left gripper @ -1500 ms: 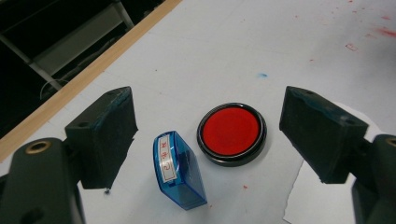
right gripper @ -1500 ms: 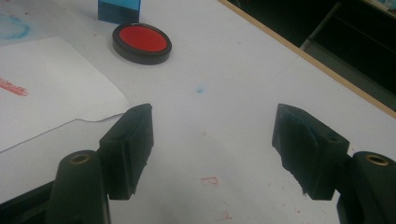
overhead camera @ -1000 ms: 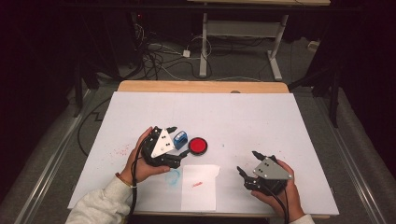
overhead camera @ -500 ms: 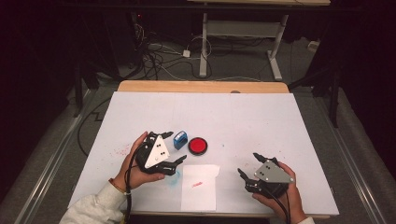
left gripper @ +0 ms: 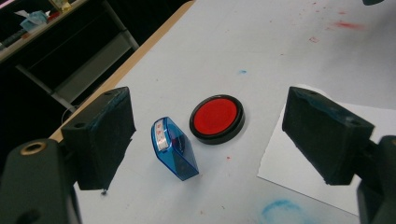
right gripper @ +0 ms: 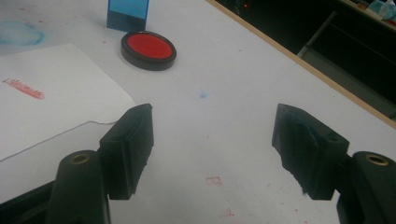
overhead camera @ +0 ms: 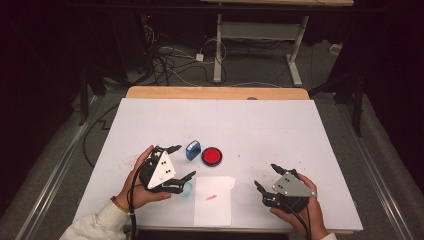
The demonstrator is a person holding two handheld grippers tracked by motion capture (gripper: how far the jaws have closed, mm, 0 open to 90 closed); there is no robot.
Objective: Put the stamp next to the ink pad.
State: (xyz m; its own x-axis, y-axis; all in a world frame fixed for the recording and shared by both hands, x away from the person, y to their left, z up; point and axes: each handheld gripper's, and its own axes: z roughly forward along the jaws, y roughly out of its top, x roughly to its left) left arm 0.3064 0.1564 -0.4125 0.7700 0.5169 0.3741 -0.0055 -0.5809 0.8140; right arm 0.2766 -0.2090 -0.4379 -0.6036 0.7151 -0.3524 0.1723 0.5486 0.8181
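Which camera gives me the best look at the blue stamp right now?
The left gripper view: the blue stamp sits close and whole between that gripper's open jaws, lying tilted beside the red ink pad, its red lettering face visible. The high view shows it small. The right gripper view catches just part of it, cut off at the top edge.

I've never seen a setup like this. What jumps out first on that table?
The round red ink pad in its black rim stands out near the middle of the white table, with a small blue stamp close beside it, apart from it. In front of them lies a white sheet of paper bearing a red stamp mark. A person holds the left gripper with open jaws near the stamp, and the right gripper, also open, farther off.
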